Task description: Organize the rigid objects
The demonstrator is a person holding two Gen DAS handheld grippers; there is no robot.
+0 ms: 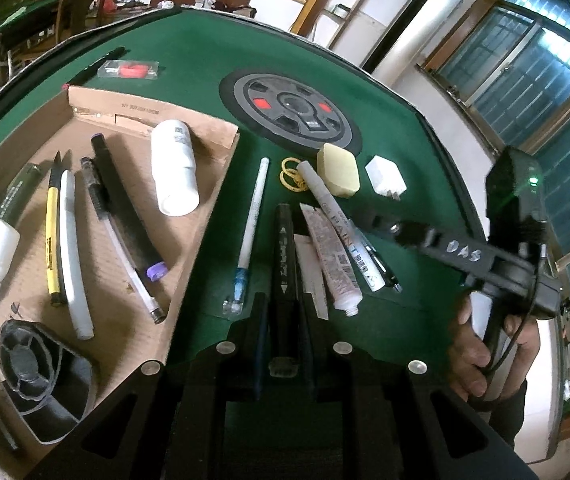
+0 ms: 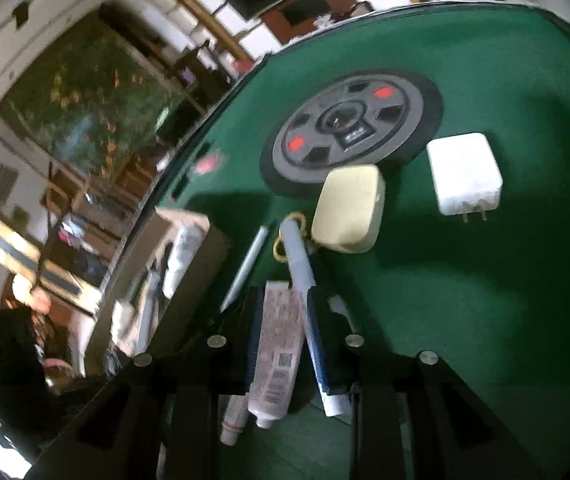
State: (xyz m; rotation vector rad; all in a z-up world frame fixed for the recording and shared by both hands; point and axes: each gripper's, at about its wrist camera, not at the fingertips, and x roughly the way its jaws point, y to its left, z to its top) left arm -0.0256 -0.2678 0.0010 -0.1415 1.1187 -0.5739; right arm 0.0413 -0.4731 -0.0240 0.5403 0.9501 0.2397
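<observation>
My left gripper (image 1: 283, 300) is shut on a black marker (image 1: 284, 256) that points away along the green table (image 1: 205, 60). Right of it lie a flat white strip (image 1: 311, 276), a pink-printed tube (image 1: 333, 256), a white paint marker (image 1: 341, 224) and a dark pen (image 1: 383, 264). A white pen (image 1: 251, 224) lies to its left. My right gripper (image 2: 285, 312) straddles the pink-printed tube (image 2: 277, 356); its jaws stand a little wider than the tube. The paint marker (image 2: 305, 276) crosses its right finger (image 2: 321, 348). The right gripper also shows in the left wrist view (image 1: 369, 218).
A cardboard tray (image 1: 105, 216) on the left holds a white bottle (image 1: 175, 168), pens, tubes and a black holder (image 1: 37, 376). A cream soap-like block (image 1: 339, 170), a white charger (image 1: 385, 178), yellow rubber bands (image 1: 291, 176) and the table's round centre panel (image 1: 291, 110) lie beyond.
</observation>
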